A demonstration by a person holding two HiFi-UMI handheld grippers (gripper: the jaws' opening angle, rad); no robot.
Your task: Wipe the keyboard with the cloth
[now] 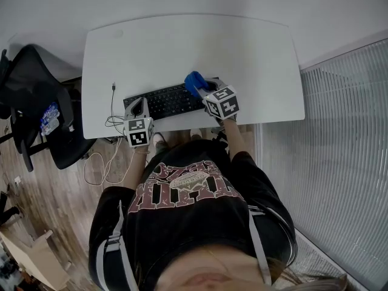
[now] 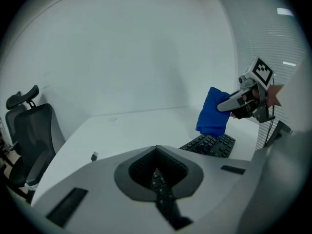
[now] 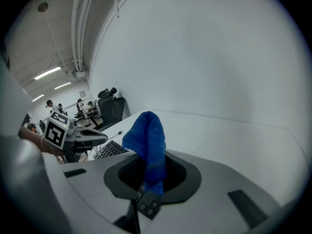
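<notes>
The right gripper (image 1: 205, 90) is clamping a bunched blue cloth (image 1: 194, 82), and the cloth's loose end is hanging down over the right end of the keyboard (image 1: 167, 100). From the left gripper view it is hanging so low that I cannot tell whether it is brushing the keys or hovering just above them. The keyboard is lying on the white worktop (image 1: 182, 47) with its long axis running from the person's left to right. The left gripper (image 1: 138, 108) is sitting at the keyboard's left end with its jaws closed together on nothing, and keys are showing through the slit beneath them. The cloth is thus starting at one end of the keyboard, with nearly the whole row of keys stretching away from it toward the left end. The wipe will probably need to run along that axis, with the right gripper alone carrying it.
</notes>
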